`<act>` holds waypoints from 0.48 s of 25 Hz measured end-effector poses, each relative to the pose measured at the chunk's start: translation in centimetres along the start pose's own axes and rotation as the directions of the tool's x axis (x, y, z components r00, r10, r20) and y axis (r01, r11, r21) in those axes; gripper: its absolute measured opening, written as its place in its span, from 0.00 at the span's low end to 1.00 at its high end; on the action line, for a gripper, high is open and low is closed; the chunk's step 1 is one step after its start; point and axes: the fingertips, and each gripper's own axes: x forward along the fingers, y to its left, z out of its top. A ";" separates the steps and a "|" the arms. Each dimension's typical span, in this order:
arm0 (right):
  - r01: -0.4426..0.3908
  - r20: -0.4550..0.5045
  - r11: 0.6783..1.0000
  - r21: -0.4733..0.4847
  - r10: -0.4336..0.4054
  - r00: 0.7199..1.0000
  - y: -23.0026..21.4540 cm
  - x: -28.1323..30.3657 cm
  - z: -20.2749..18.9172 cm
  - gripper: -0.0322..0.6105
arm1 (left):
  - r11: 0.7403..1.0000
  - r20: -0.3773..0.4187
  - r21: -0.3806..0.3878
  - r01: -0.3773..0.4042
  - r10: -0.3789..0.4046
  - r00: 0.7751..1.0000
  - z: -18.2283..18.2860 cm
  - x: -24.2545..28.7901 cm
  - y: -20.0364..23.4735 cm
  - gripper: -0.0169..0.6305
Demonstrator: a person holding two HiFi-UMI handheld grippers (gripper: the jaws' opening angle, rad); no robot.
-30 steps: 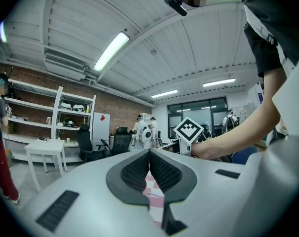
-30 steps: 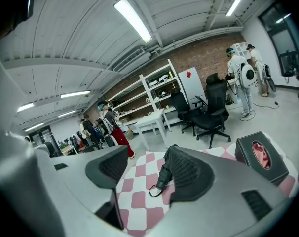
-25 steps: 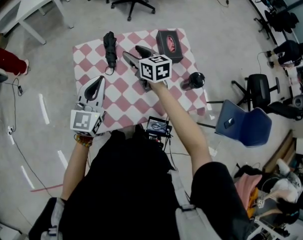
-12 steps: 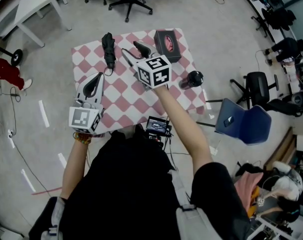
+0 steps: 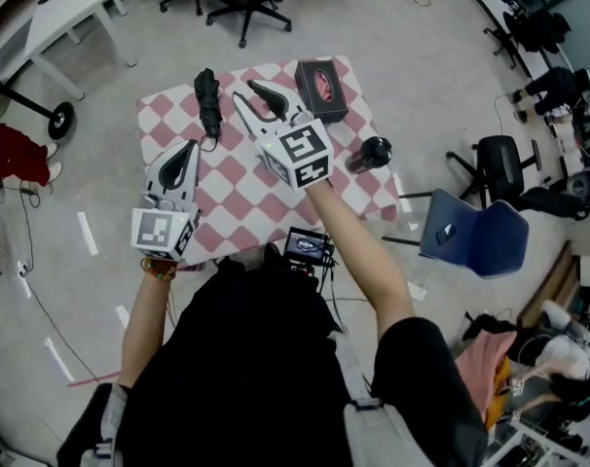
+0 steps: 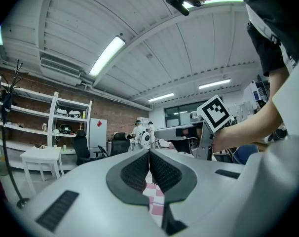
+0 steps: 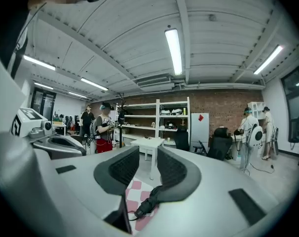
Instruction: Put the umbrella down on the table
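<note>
The folded black umbrella (image 5: 208, 100) lies flat on the pink-and-white checked tabletop (image 5: 237, 178), at its far left corner in the head view, with its thin wrist loop trailing toward the person. Nothing grips it. Just beside the umbrella, on its right in the head view and raised above the cloth, is the right gripper (image 5: 251, 97). Its fingers stand apart with nothing between them and have just been closing. In the right gripper view the umbrella (image 7: 150, 201) shows below and beyond the gap of the right gripper (image 7: 148, 157), clear of both pads. Farther from the umbrella along the same far edge sits a black box (image 5: 321, 89) with a red oval on its top. Well apart from the umbrella, at the right edge of the cloth, stands a dark round object (image 5: 375, 154). On the near side of the umbrella, toward the person, the left gripper (image 5: 186, 154) hangs over the left part of the cloth. The left gripper view shows its fingers (image 6: 137, 171) pressed together on nothing. Farthest from the umbrella, at the near edge, is a small lit screen (image 5: 308, 246).
</note>
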 end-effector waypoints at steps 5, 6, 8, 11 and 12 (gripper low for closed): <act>-0.017 0.051 0.999 -0.048 0.019 0.999 1.3 -1.1 1.8 0.21 | 1.000 0.013 0.014 0.007 -0.007 1.000 0.7 0.0 -0.3 0.05; -0.031 0.058 0.997 -0.064 0.035 0.998 1.7 -1.2 2.1 0.21 | 1.000 0.015 0.016 0.008 -0.009 1.000 0.8 0.1 -0.3 0.05; -0.059 0.074 0.993 -0.104 0.067 0.995 2.5 -1.6 2.5 0.21 | 1.000 0.018 0.019 0.010 -0.010 1.000 0.9 0.1 -0.3 0.05; -0.070 0.098 0.982 -0.174 0.088 0.991 3.3 -2.1 2.9 0.20 | 1.000 0.021 0.020 0.009 -0.010 1.000 1.0 0.0 -0.3 0.05; -0.070 0.102 0.980 -0.188 0.091 0.991 3.5 -2.2 3.0 0.20 | 1.000 0.020 0.021 0.009 -0.009 1.000 1.0 0.0 -0.3 0.05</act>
